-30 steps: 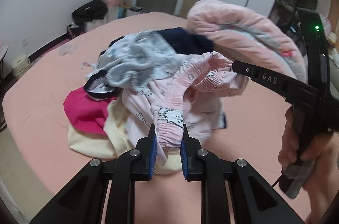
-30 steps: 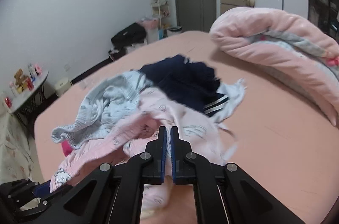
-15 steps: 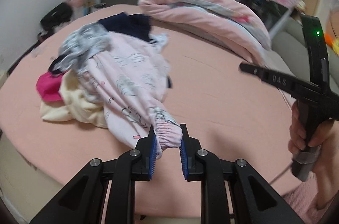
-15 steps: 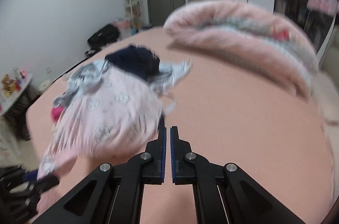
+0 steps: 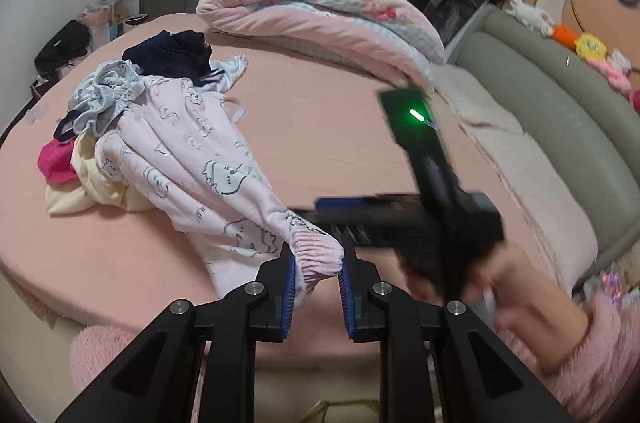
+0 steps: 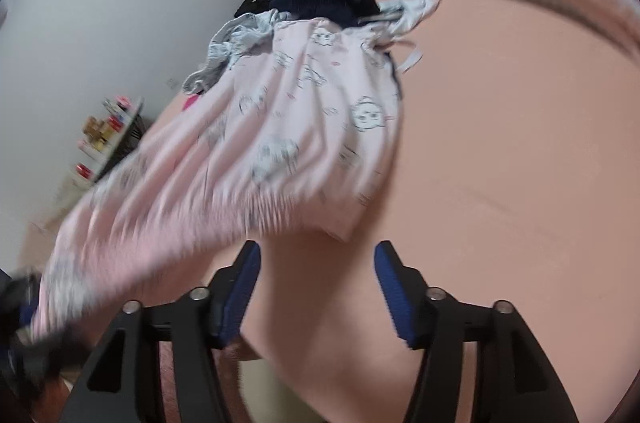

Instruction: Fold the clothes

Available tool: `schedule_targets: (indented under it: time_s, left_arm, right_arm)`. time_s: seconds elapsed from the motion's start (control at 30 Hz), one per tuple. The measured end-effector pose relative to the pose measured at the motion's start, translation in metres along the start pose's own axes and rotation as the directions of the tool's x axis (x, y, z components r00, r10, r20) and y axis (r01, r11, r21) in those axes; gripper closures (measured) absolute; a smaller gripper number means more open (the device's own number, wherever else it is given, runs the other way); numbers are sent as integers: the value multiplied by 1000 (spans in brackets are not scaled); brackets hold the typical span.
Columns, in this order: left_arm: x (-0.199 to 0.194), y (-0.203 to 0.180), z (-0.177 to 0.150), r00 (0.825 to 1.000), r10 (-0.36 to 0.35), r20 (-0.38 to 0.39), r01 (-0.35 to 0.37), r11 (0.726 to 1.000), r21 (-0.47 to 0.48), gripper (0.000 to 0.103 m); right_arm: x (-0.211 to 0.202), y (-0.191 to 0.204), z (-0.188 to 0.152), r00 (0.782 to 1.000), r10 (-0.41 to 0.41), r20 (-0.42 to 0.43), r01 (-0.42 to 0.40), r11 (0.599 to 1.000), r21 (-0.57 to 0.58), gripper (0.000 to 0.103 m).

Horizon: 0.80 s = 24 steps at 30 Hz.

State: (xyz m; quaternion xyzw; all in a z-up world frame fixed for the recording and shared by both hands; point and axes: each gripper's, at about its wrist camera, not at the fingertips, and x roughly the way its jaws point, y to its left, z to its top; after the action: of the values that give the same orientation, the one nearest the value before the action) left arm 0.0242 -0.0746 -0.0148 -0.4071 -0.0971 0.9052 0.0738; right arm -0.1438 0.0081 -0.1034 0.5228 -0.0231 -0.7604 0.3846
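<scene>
A pink garment printed with cartoon cats (image 5: 200, 167) stretches from the clothes pile (image 5: 112, 111) toward me over the pink bed (image 5: 320, 127). My left gripper (image 5: 317, 269) is shut on its gathered elastic cuff (image 5: 316, 255) near the bed's front edge. My right gripper (image 6: 316, 287) is open and empty, just below the garment's hanging hem (image 6: 280, 159). In the left wrist view the right gripper (image 5: 324, 213) reaches in from the right, close to the cuff.
A rolled pink quilt (image 5: 320, 11) lies at the back of the bed. A grey padded headboard (image 5: 560, 111) with plush toys runs along the right. The pile holds navy (image 5: 172, 55), grey, magenta and cream clothes. A small table with jars (image 6: 104, 139) stands left.
The left gripper has pulled the pink garment out of the pile toward the bed's front edge. The right gripper has opened, tilted and swung in close to the held cuff.
</scene>
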Motion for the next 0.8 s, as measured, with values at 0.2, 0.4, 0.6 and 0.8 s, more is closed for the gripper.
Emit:
schedule_targets:
  time_s: [0.2, 0.4, 0.6, 0.8]
  left_arm:
    - [7, 27, -12, 999, 28, -37, -32, 993, -111, 86]
    - [12, 39, -13, 996, 80, -39, -85, 989, -123, 86]
    - [16, 56, -13, 991, 124, -41, -128, 981, -144, 86]
    - [25, 70, -15, 991, 125, -57, -133, 975, -180, 86]
  right_arm:
    - [71, 14, -14, 963, -252, -96, 235, 958, -166, 38]
    - [90, 8, -8, 980, -198, -10, 198, 980, -12, 61]
    - [78, 3, 21, 922, -375, 100, 379, 925, -26, 103]
    - [39, -28, 20, 939, -329, 98, 328, 944, 26, 103]
